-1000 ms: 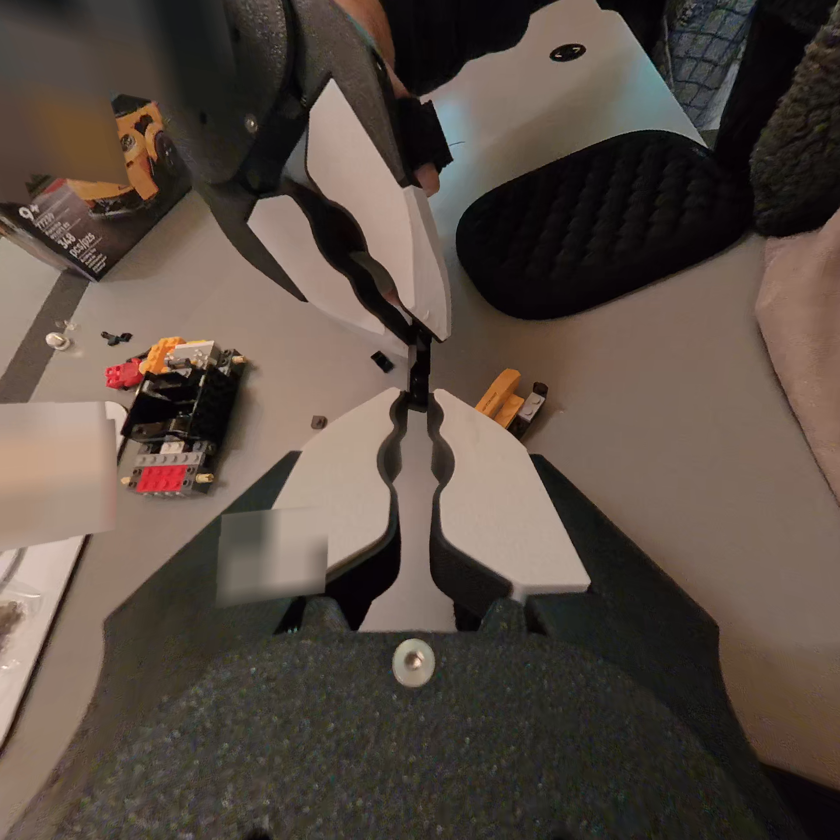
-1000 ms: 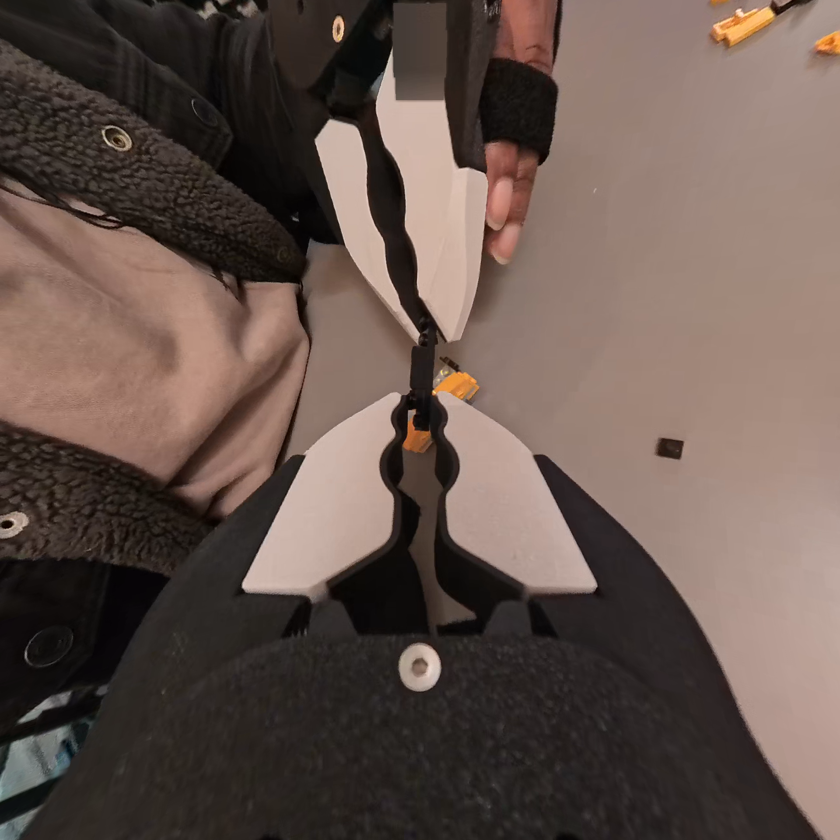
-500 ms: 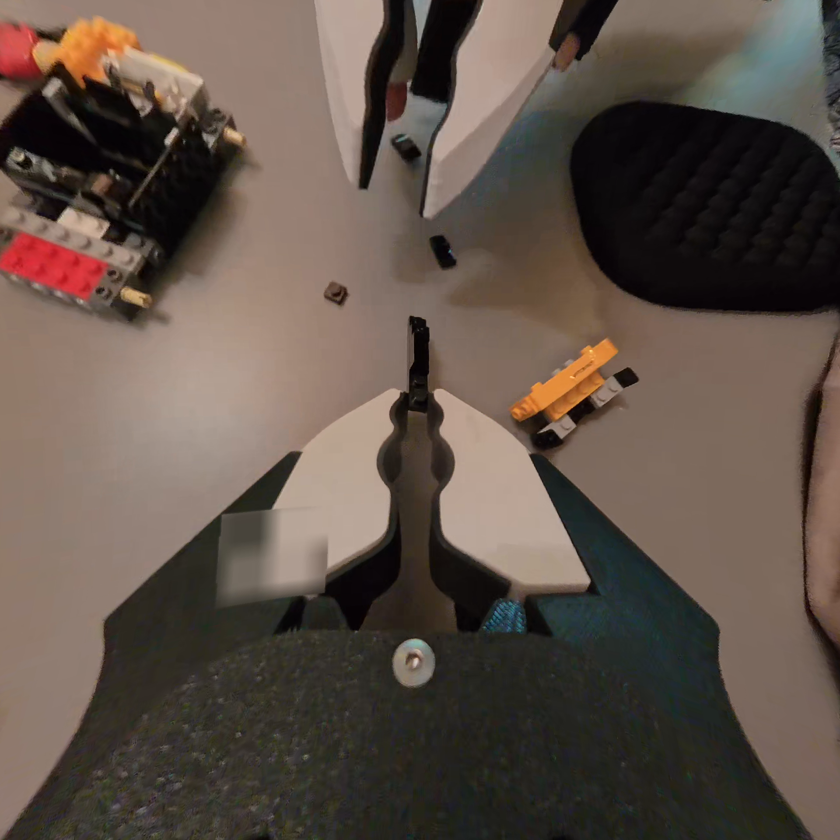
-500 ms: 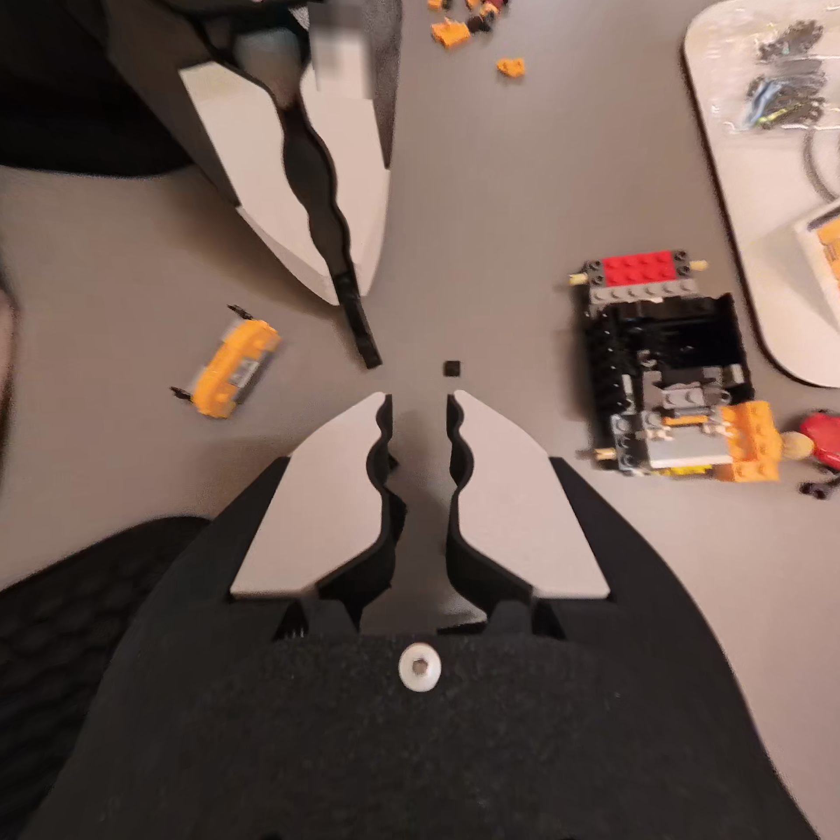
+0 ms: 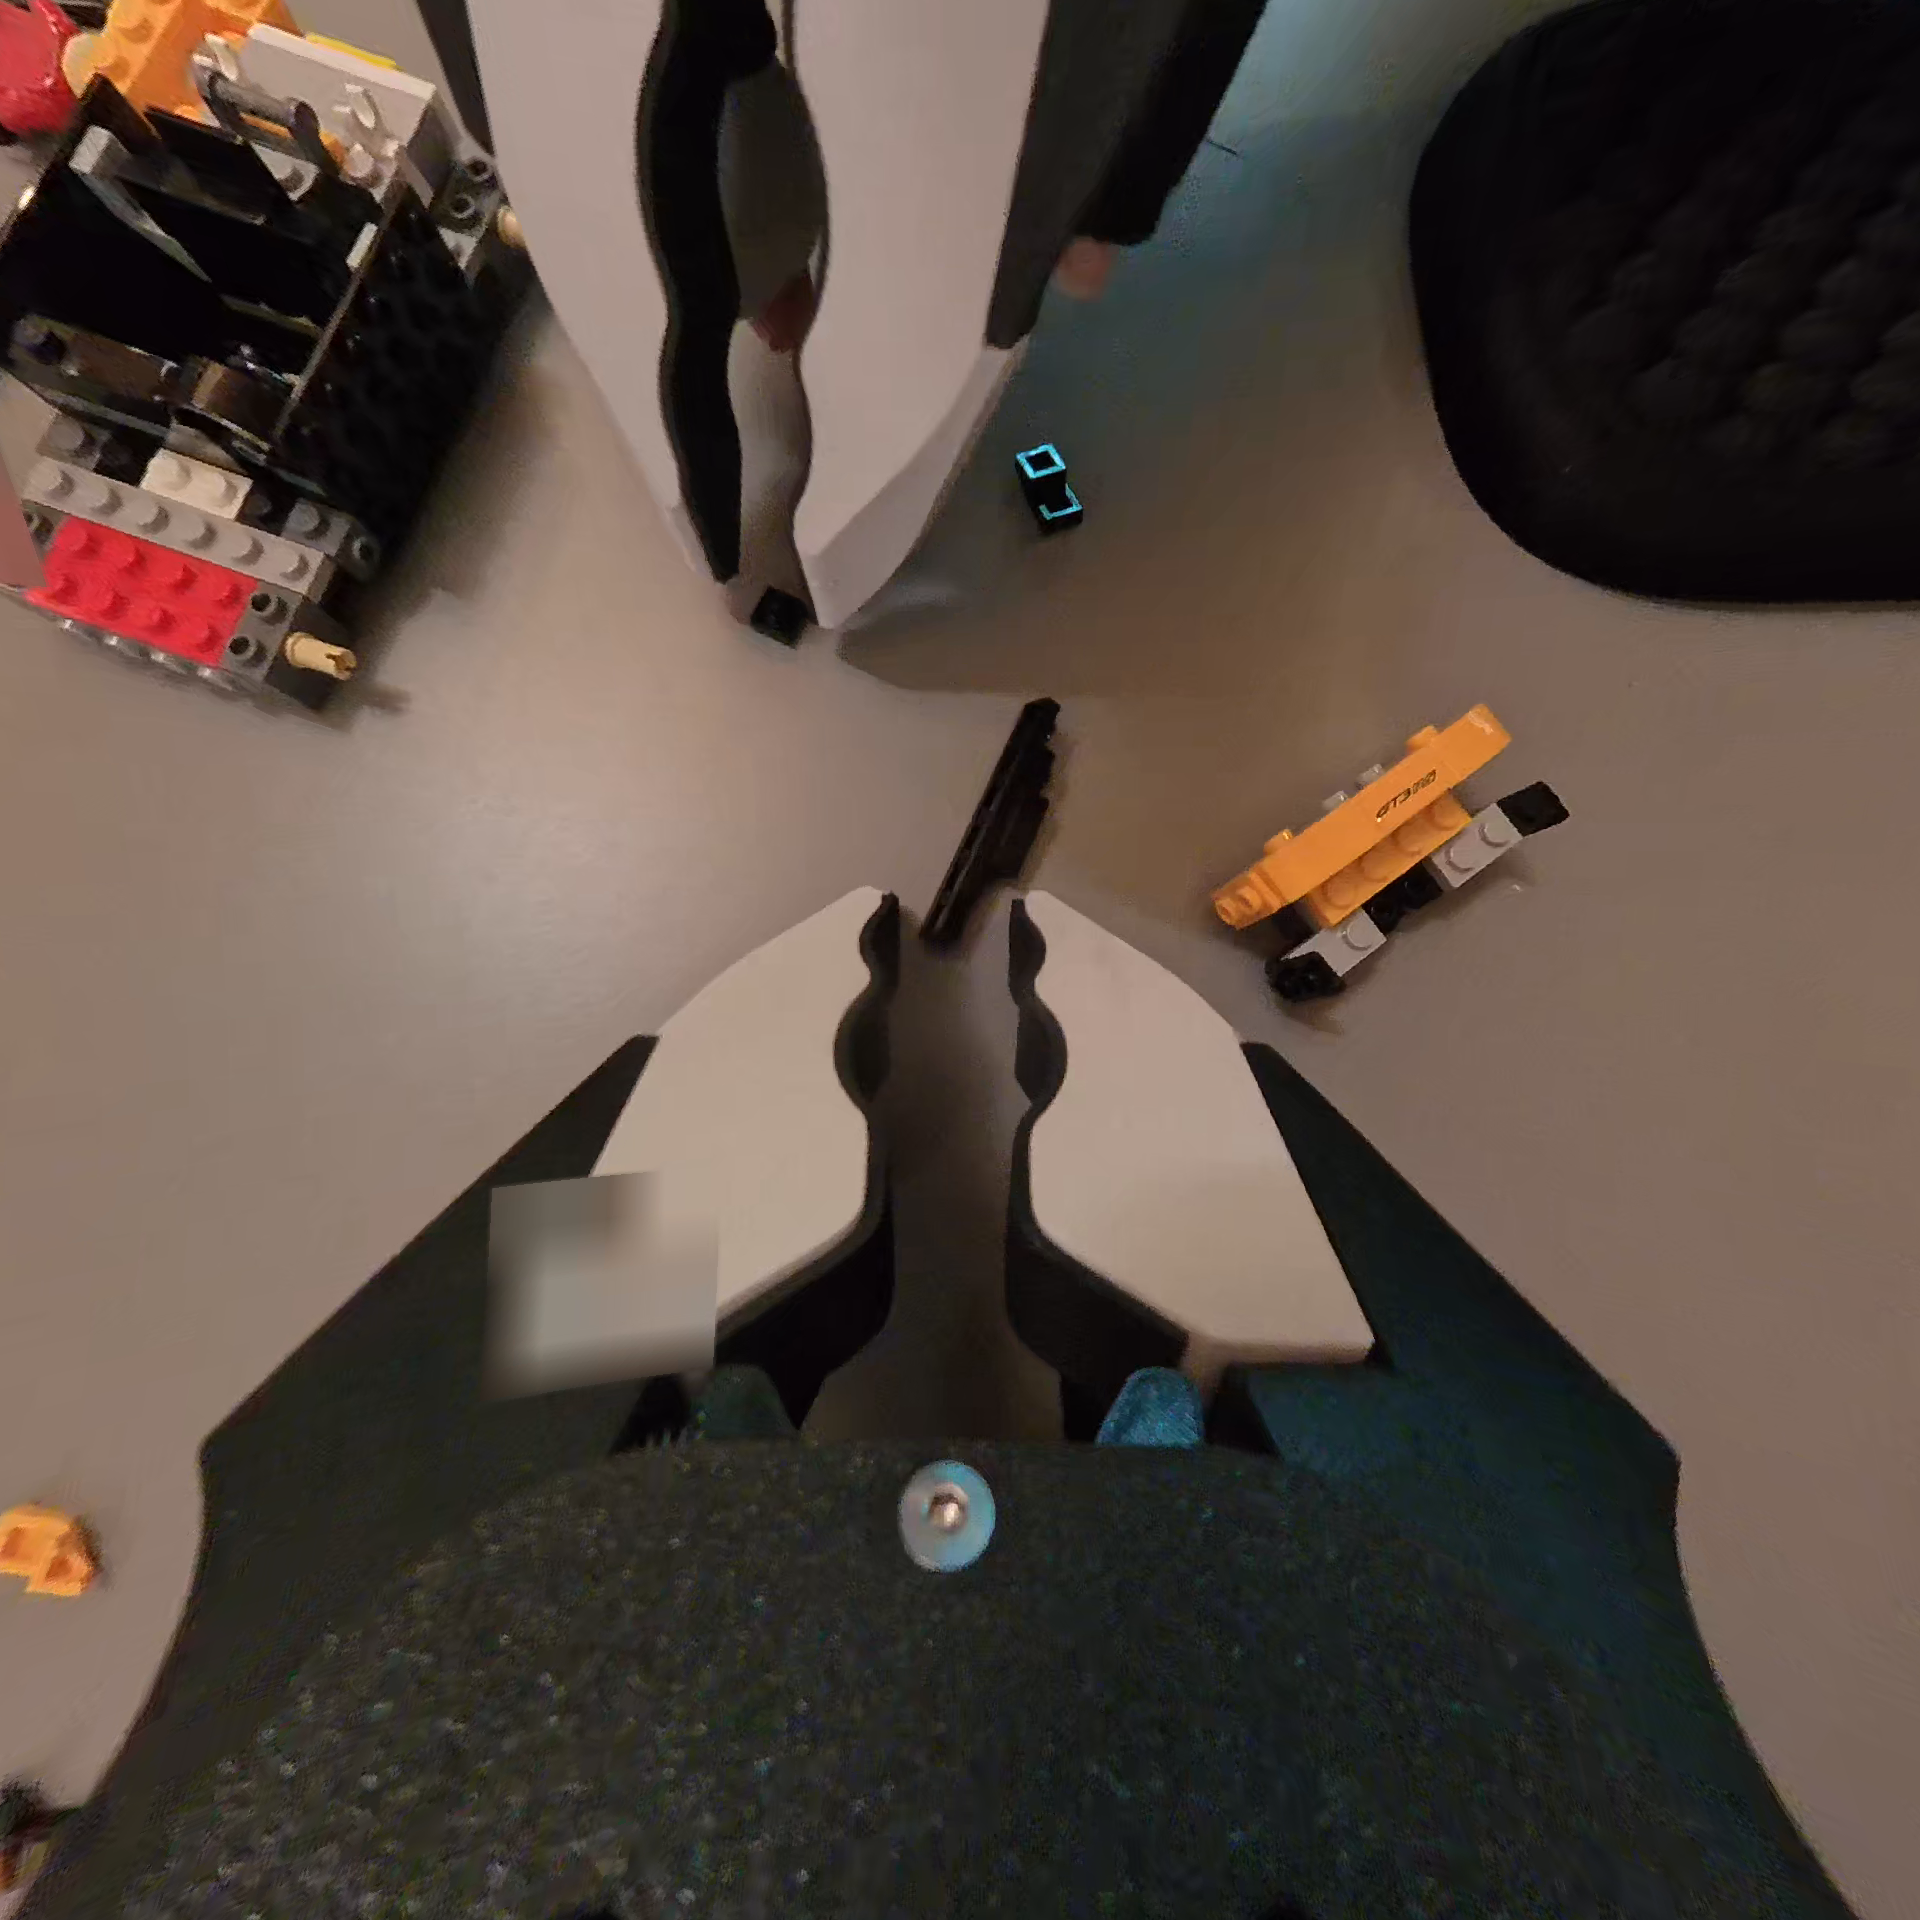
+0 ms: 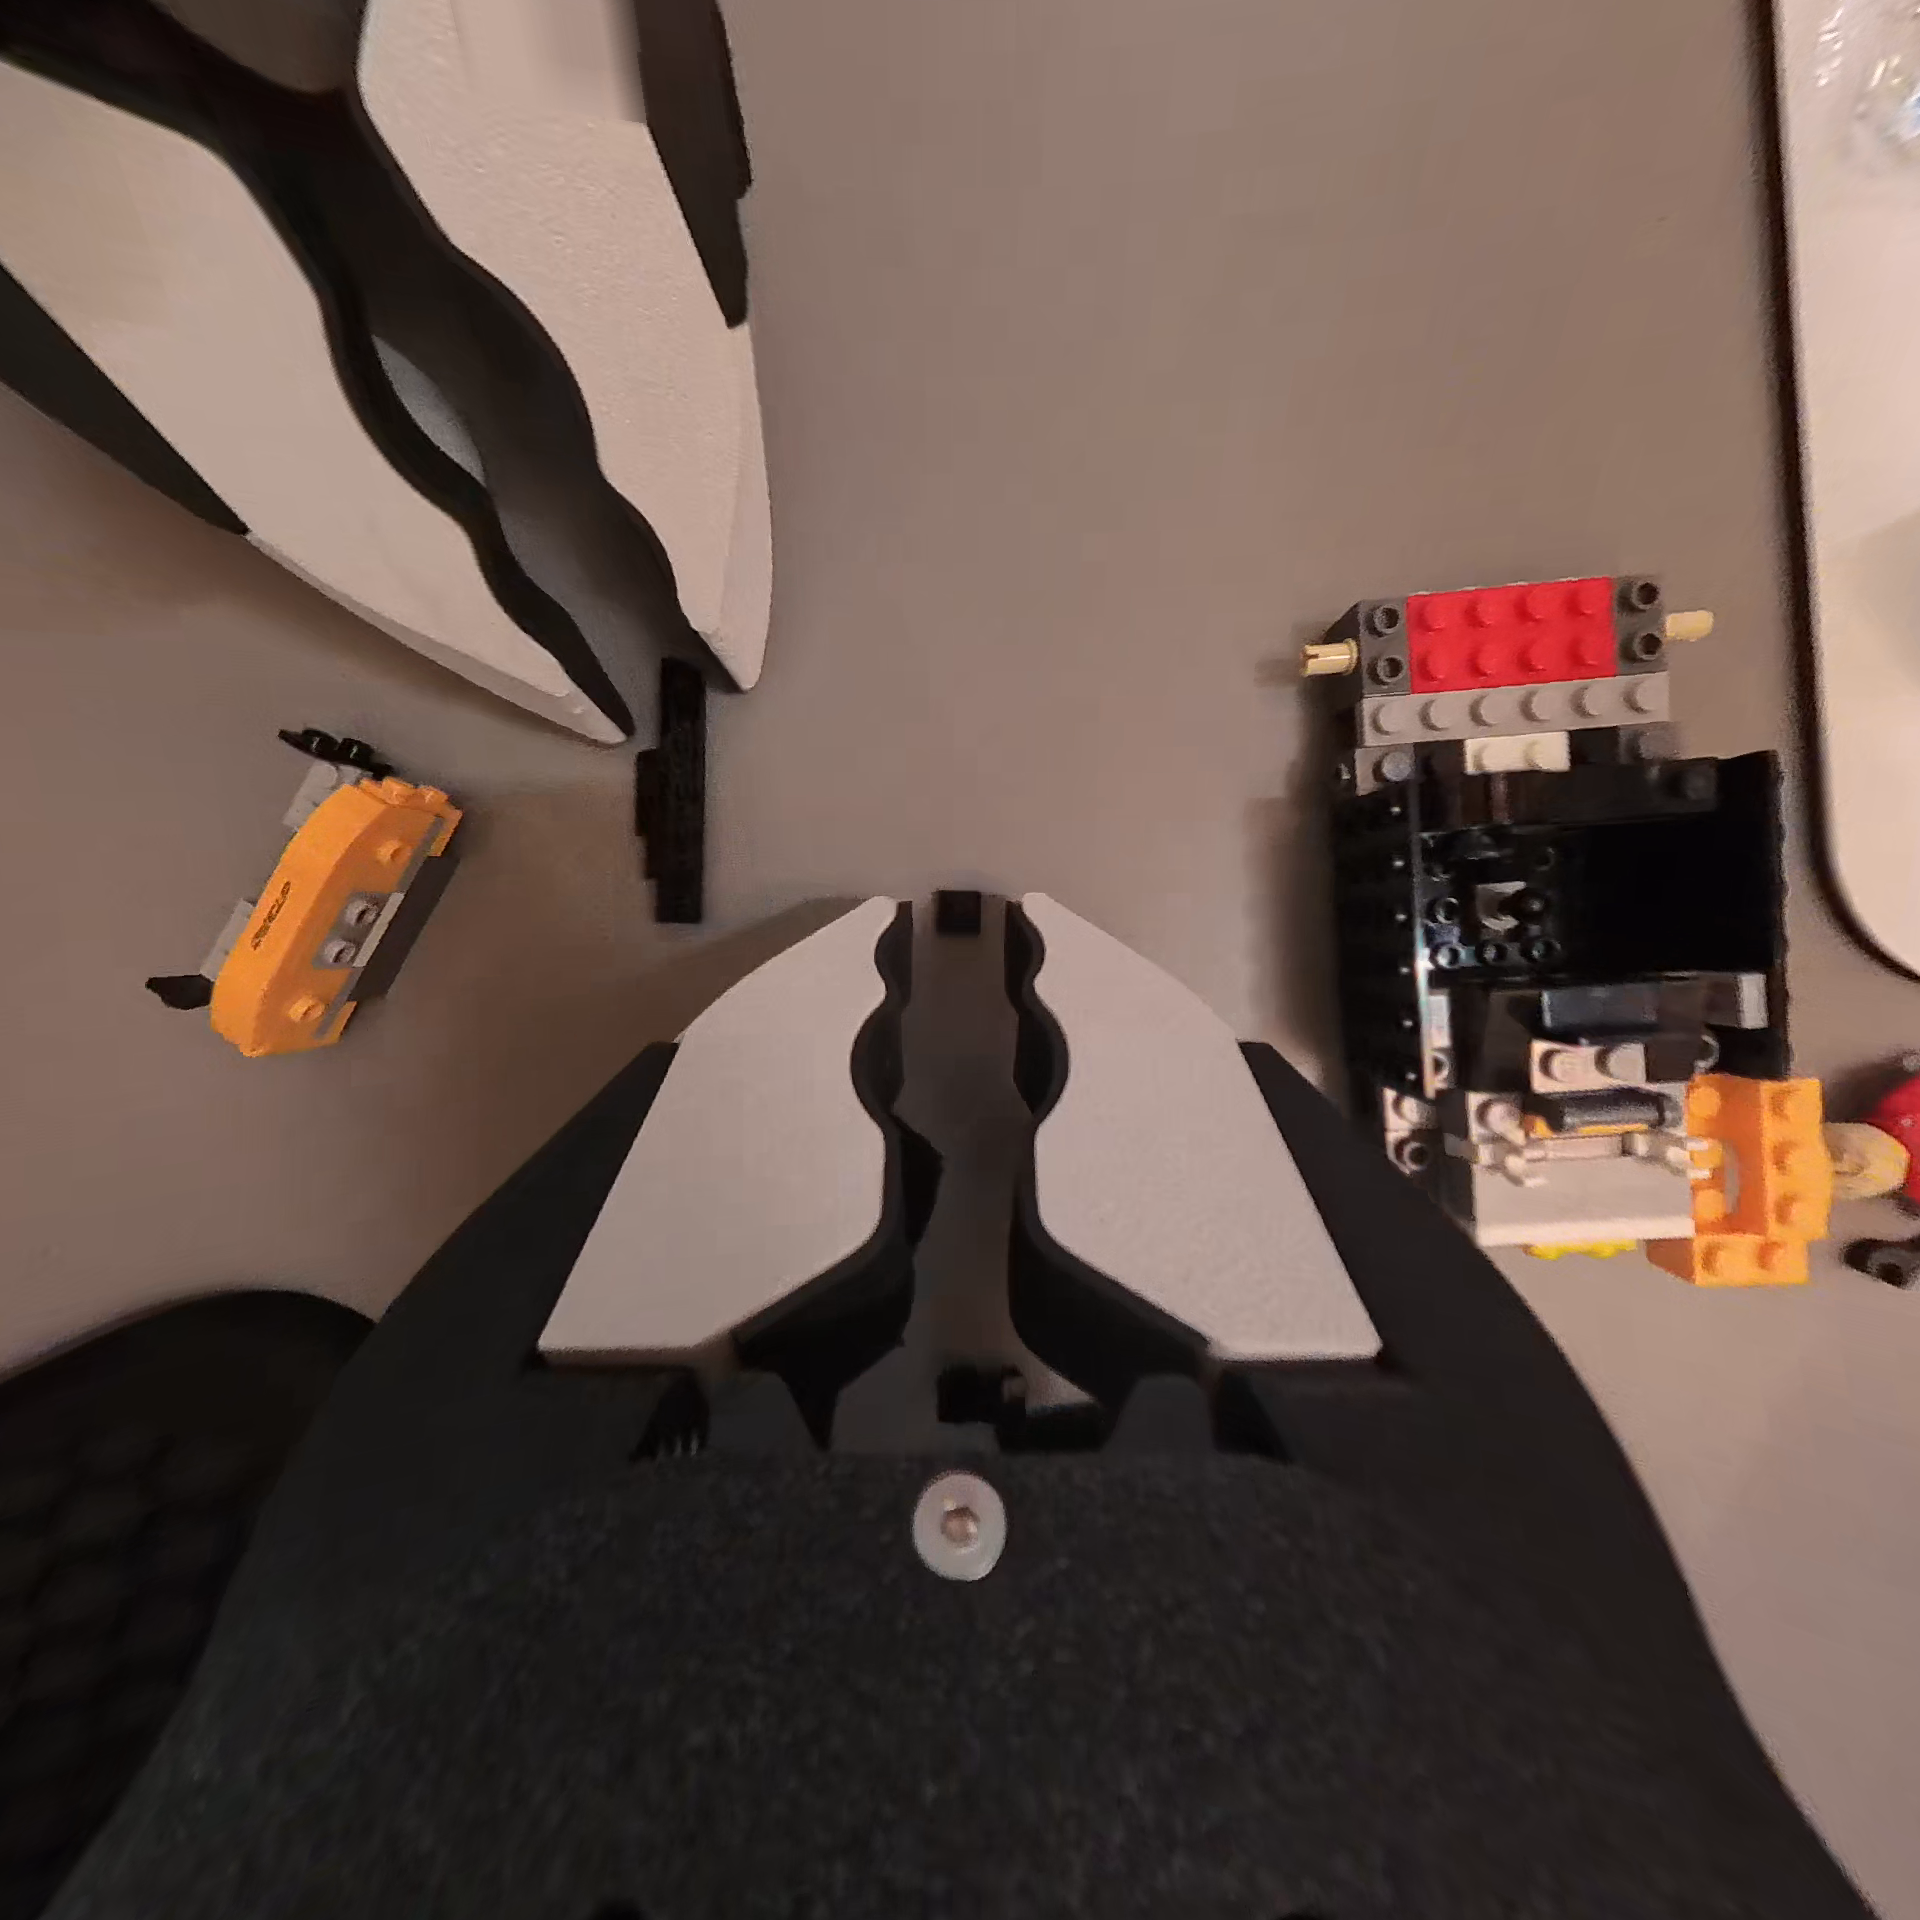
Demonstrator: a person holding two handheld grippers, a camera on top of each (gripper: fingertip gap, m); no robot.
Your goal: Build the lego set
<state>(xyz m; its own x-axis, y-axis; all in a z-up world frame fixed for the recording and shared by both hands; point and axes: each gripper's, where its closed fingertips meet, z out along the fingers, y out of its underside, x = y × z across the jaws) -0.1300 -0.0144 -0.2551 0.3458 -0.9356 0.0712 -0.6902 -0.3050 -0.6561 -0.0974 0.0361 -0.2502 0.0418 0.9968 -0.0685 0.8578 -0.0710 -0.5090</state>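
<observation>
— While both claws hang over the grey table (image 5: 520, 883), what lies there?
— A long black piece (image 5: 992, 821) lies just past the left gripper (image 5: 945, 909), whose jaws are apart. The right gripper (image 6: 958, 906) is apart too, around a tiny black stud (image 6: 956, 914), maybe not touching it.
— What else?
— The black car frame (image 6: 1558, 894) and an orange bumper piece (image 5: 1382, 842) sit near, and a black cushion (image 5: 1704, 312) well apart.

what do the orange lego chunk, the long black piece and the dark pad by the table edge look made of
Orange lego chunk: hard moulded plastic, smooth and slightly glossy, with crisp studs and edges. Long black piece: likely the same rigid plastic, duller, with a stepped, ridged edge in the right wrist view. Dark pad: looks soft, maybe quilted fabric or foam, matte with a dimpled surface; the exact material is unclear.
</observation>
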